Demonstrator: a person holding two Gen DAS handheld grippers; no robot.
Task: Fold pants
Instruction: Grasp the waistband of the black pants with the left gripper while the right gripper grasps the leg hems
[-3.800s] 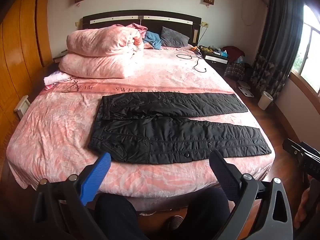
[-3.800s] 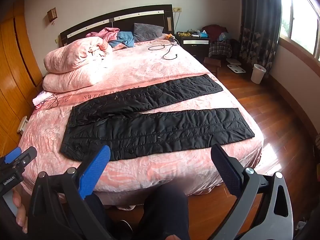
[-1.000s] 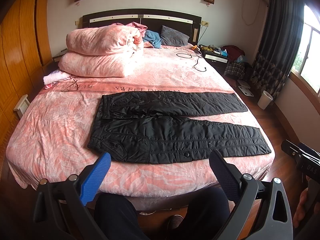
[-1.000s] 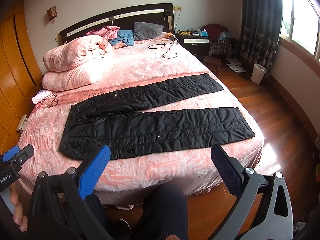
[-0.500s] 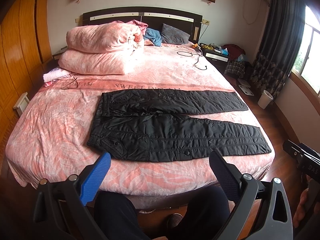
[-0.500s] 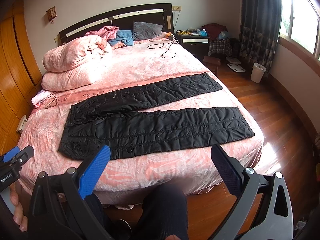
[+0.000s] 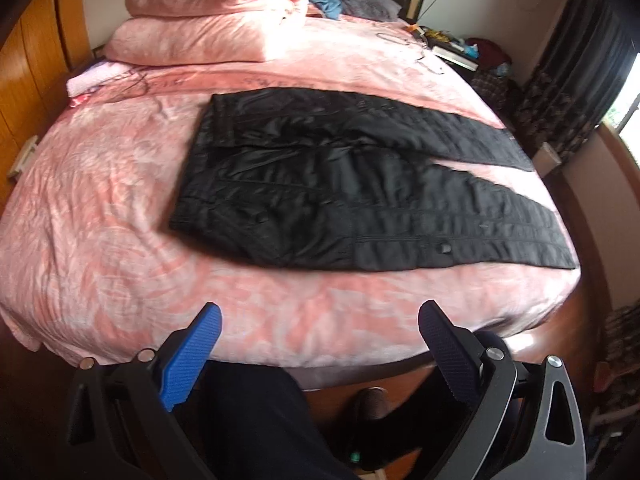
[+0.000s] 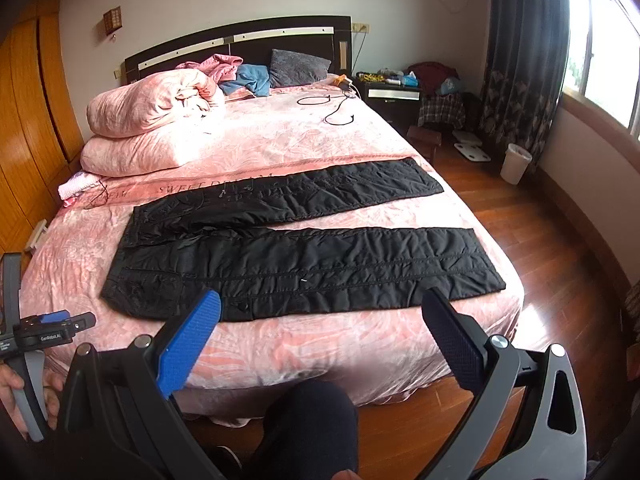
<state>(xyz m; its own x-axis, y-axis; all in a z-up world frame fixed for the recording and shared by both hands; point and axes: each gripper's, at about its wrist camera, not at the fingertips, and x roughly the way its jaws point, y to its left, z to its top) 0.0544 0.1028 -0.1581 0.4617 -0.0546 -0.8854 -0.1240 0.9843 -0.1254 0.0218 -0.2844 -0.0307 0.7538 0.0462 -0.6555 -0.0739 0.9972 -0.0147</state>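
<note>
My left gripper (image 7: 319, 320) has swung closer to the pants (image 7: 352, 196); both grippers spread, right gripper (image 8: 321, 308) empty too—folding unstarted.

Setting: home bedroom. Evidence: double bed (image 8: 360, 344) with pink sheet and dark headboard (image 8: 240, 40), rolled quilt (image 8: 152, 108), grey pillow (image 8: 298, 66), nightstand (image 8: 394, 94), wall lamps (image 8: 112, 20), curtained window (image 8: 600, 40), wooden wardrobe (image 8: 28, 120), wood floor (image 8: 560, 248).

two wrist views from the bedside, facing the headboard
left view sits nearer and tilted down over the bed (image 7: 100, 240); right view stands back; both share the pants (image 7: 340, 200) (image 8: 300, 264).
</note>
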